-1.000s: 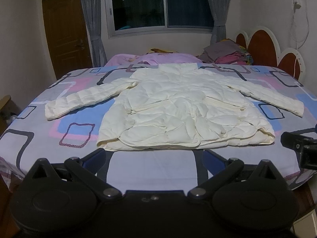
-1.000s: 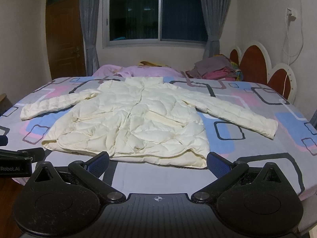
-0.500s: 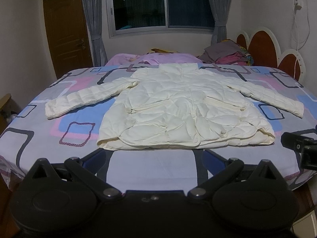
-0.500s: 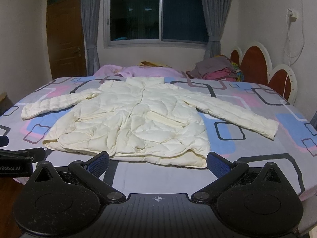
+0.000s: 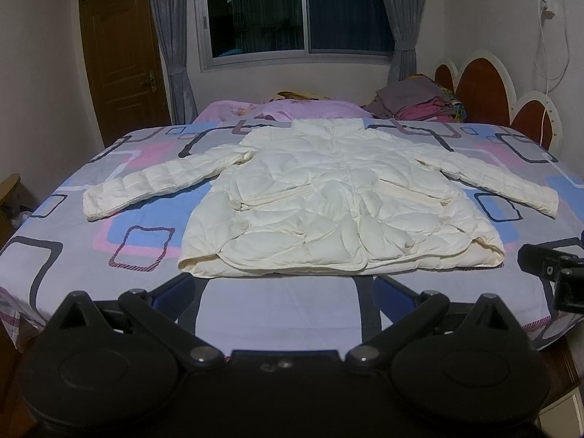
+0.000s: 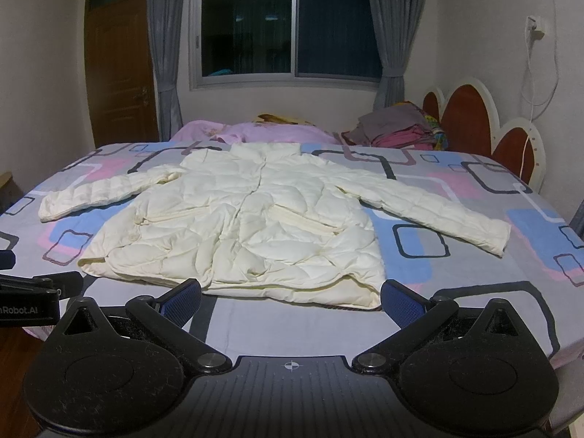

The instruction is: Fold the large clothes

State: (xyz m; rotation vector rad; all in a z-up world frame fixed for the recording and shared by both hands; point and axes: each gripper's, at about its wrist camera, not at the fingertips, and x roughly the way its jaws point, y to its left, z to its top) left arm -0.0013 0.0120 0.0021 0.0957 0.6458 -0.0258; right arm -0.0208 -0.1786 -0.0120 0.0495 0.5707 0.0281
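Two grippers hang at the near edge of a bed [image 5: 54,266], both empty with their blue-padded fingers spread wide. At far left stands a brown wooden door [image 5: 120,58], and beside it a grey curtain [image 5: 171,43] frames a dark window [image 5: 295,11]. On the patterned bedsheet [image 6: 456,266] a cream quilted jacket [image 5: 339,200] lies flat and face up, collar toward the far side and hem toward the near edge. Its left sleeve [image 5: 153,182] stretches out toward the left side of the bed, and its right sleeve [image 6: 430,208] angles out toward the right. The left gripper [image 5: 283,290] hovers just short of the hem, fingers apart and touching nothing; the right gripper [image 6: 290,295] sits likewise near the hem's right corner, equally wide and clear of the fabric. Beyond the collar lies a pink pillow [image 6: 277,133], and to its right a pile of folded clothes [image 6: 398,126] rests by the red scalloped headboard [image 6: 471,124].
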